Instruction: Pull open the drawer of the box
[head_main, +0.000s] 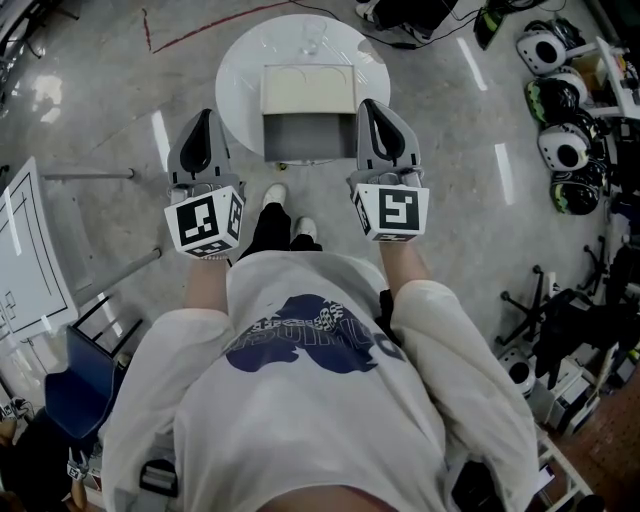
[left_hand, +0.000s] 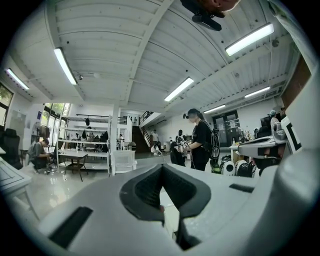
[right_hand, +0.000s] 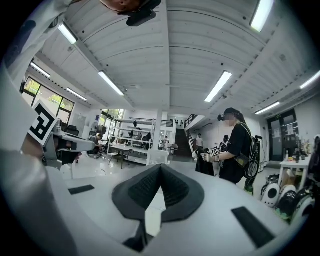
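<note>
The drawer (head_main: 308, 138) of the box (head_main: 308, 88) on the round surface (head_main: 240, 70) looks pulled out already. The left tool (head_main: 206, 118) and right tool (head_main: 369, 108) are held clear of it, jaws together and empty.

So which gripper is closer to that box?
Right. The right gripper is just beside the box, on its right; the left gripper is farther off on its left.
</note>
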